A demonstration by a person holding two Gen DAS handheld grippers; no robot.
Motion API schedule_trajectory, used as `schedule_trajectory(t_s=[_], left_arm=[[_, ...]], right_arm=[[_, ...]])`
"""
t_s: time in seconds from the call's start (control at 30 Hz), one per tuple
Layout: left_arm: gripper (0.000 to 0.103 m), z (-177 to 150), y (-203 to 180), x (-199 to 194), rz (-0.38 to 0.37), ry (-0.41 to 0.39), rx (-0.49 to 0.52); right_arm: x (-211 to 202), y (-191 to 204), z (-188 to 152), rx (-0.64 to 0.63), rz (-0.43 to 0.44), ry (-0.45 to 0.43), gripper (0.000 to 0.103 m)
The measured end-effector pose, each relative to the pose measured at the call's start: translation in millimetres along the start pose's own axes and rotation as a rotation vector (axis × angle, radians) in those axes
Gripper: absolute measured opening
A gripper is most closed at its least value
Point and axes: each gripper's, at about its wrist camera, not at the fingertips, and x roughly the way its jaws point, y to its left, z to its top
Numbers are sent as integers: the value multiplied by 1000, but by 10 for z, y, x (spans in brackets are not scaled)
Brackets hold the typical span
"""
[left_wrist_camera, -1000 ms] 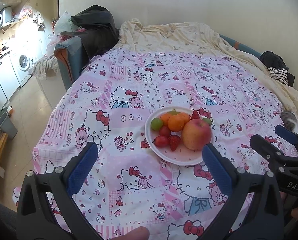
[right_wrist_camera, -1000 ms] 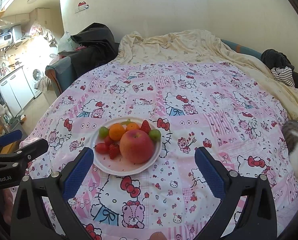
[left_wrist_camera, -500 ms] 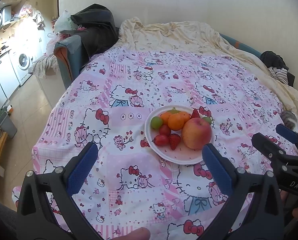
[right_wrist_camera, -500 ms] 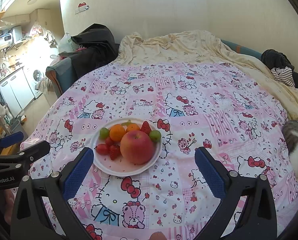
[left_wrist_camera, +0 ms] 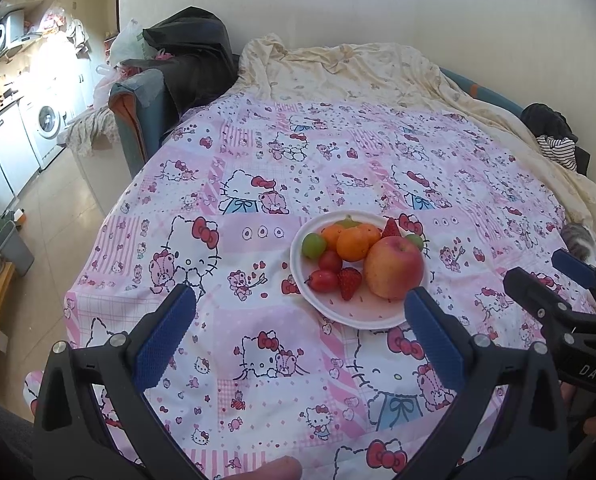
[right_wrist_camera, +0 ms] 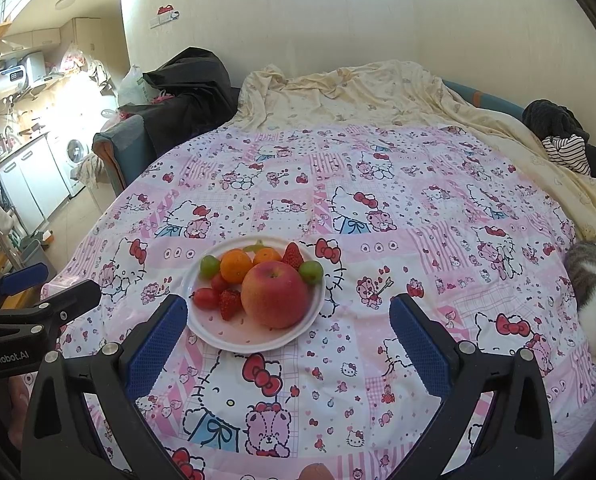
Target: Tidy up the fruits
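A white plate (left_wrist_camera: 362,318) (right_wrist_camera: 221,334) sits on the pink cartoon bedspread. It holds a big red apple (left_wrist_camera: 394,268) (right_wrist_camera: 274,294), two oranges (left_wrist_camera: 352,244) (right_wrist_camera: 236,266), green grapes (left_wrist_camera: 313,245) (right_wrist_camera: 209,265), cherry tomatoes (left_wrist_camera: 322,281) (right_wrist_camera: 205,298) and strawberries (left_wrist_camera: 349,282) (right_wrist_camera: 229,304). My left gripper (left_wrist_camera: 298,320) is open and empty, near the plate's front edge. My right gripper (right_wrist_camera: 287,332) is open and empty, with its left finger by the plate's front left rim.
A cat (right_wrist_camera: 594,296) lies at the bedspread's right edge. A cream sheet (right_wrist_camera: 370,92) covers the far part of the bed. A dark bag on a chair (left_wrist_camera: 185,60) stands at the far left. The bed's left edge drops to the floor (left_wrist_camera: 49,232).
Both views have shifted only slightly; the plate and fruit sit a little lower in the right wrist view. Both grippers stay open.
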Motion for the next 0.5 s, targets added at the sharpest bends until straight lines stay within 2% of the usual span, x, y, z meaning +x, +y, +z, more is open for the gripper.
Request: schedule_trajectory(t_s=[0.5], left_arm=[[103,-26,15,-1,-6,-2,-5]], right_arm=[[-11,2,-5,-2,4,-3,103]])
